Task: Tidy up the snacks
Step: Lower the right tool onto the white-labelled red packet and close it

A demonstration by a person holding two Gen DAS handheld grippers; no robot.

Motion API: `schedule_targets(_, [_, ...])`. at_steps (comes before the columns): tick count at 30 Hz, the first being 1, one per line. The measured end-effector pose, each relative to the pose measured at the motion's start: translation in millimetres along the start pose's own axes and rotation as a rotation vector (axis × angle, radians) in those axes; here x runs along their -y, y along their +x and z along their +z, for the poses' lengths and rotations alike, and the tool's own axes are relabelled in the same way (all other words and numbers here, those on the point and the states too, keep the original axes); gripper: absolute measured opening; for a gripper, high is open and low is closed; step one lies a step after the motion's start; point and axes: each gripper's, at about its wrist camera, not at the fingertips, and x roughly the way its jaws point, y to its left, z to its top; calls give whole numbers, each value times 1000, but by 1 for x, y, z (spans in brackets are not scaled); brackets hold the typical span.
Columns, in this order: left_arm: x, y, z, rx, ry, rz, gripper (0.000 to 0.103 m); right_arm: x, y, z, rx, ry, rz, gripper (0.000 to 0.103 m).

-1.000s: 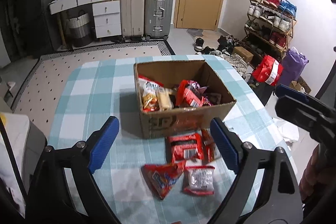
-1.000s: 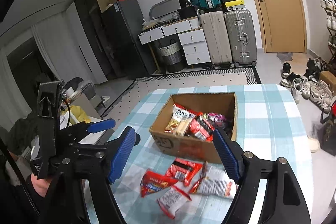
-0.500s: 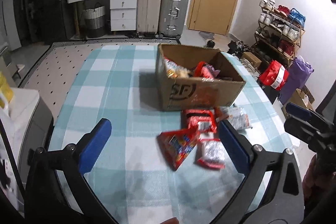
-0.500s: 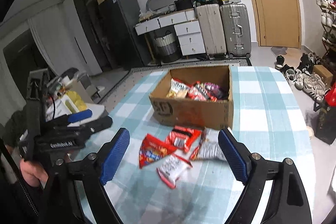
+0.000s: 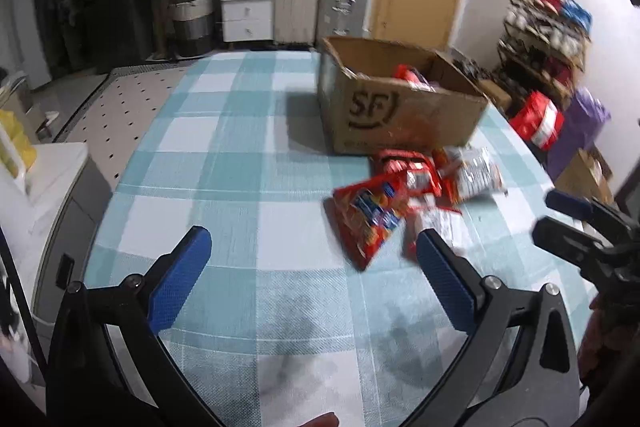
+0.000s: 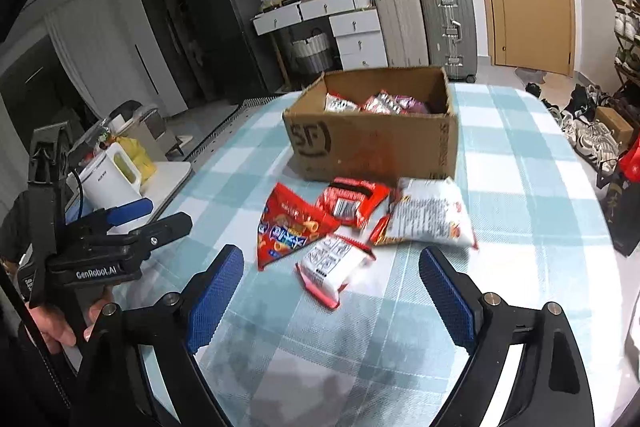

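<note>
- Right wrist view, right gripper [image 6: 331,277]: fingers [image 6: 216,293] spread wide, holding nothing, poised above the desk [image 6: 520,227] just short of the loose packets.
- Left gripper [image 5: 312,267]: fingers [image 5: 180,273] likewise released and empty; loose packets lie ahead and to its right.
- White packet [image 6: 334,263]: nearest item, flat on the desk between the right fingers' line of reach. Judged light, soft, crinkly film; likely slippery. Best taken across its middle or by a sealed end.
- Red triangular bag [image 6: 288,227]: beside the white packet, overlapping it slightly. Probably air-filled, contents brittle; gentle pinch at a corner seam.
- Red packet [image 6: 352,201]: just in front of the box, partly under its neighbours.
- Large white bag [image 6: 430,219]: right of the group, puffy; squeeze may crush contents.
- Box [image 6: 372,143]: open cardboard, already holds several snacks; stiff walls, touching none of the fingers.
</note>
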Motion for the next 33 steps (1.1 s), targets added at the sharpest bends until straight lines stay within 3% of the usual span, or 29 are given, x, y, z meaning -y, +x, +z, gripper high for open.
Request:
schedule_targets(13, [4, 33, -8, 4, -6, -19, 102, 9, 59, -18, -90, 20, 11, 91])
schedule_targets(26, [-32, 59, -25, 1, -70, -11, 102, -1, 112, -13, -177, -15, 0, 91])
schedule_targets(31, [-41, 65, -29, -4, -81, -13, 102, -14, 131, -9, -198, -67, -55, 91])
schedule_targets(33, [-45, 66, -30, -9, -92, -20, 102, -18, 138, -9, -210, -85, -76, 82])
